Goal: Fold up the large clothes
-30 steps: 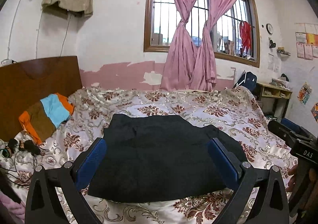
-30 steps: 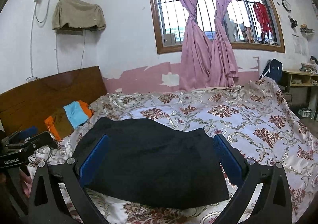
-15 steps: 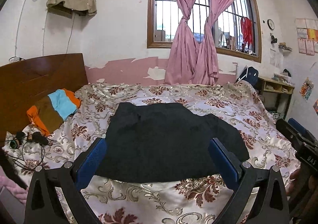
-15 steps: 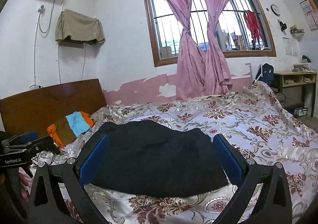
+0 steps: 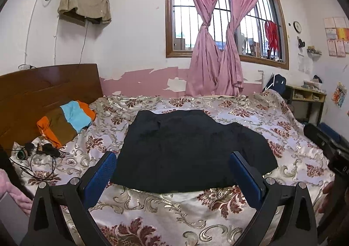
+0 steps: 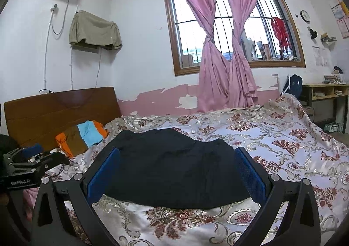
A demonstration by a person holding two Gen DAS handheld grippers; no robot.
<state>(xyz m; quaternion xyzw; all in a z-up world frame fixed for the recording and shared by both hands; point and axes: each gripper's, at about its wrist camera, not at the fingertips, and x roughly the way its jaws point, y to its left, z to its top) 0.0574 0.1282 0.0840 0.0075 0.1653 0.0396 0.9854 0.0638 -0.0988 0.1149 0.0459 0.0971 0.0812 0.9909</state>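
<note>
The black garment point(image 5: 185, 147) lies flat in the middle of the bed point(image 5: 250, 115), a compact dark shape with its near edge running straight across and a flap jutting out to the right. That tidy outline suggests it has already been folded at least partly; whether more folds are needed I cannot tell from here.

Both tools hover above the near edge of the bed, clear of the cloth. The left gripper point(image 5: 174, 171) has its jaws spread wide with nothing between them, and the right gripper point(image 6: 177, 171) is likewise released and empty. Held back and level like this, they look placed to survey the garment, either to choose the next corner or to leave it as finished.

A second garment point(image 5: 65, 119), striped orange, brown and blue, sits folded at the far left against the headboard point(image 5: 43, 86), probably set aside out of the working area. A headset point(image 5: 39, 150) with its cable lies just near of it on the bed, well apart from the black garment.

Counted: two garments on the bed, two grippers, one headset, two pink curtains point(image 5: 216, 67) knotted at the window point(image 5: 181, 27).
</note>
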